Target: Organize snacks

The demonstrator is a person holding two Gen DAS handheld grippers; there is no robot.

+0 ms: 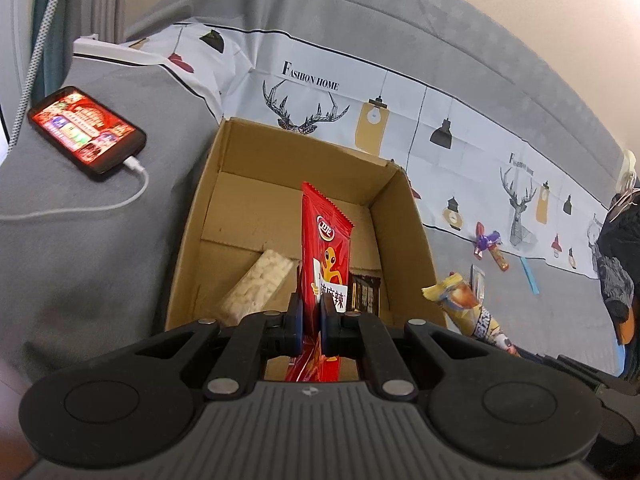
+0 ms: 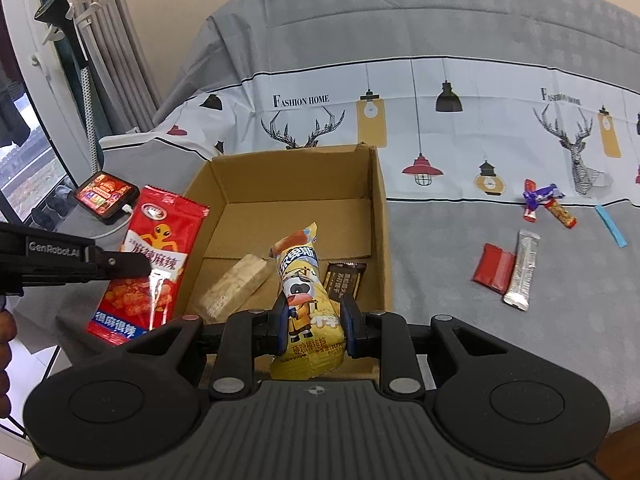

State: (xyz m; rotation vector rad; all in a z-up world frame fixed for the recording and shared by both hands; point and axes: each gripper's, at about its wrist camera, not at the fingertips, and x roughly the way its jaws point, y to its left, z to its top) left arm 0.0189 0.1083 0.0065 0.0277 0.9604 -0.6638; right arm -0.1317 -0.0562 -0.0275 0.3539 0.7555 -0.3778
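Grey bedding with a deer-print sheet holds a cardboard box (image 2: 380, 216) mid-frame. Left gripper (image 1: 310, 316) pinches a red spicy snack packet (image 1: 326, 256); right gripper (image 2: 314, 316) squeezes a yellow cow-print snack (image 2: 308, 292). Both hang over the box, so letting go looks next.

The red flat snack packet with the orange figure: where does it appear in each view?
Left wrist view: red flat snack packet at centre, edge-on, above the box.
Right wrist view: same packet at left, face-on, beside the box.
Shared landmark: open brown cardboard box.
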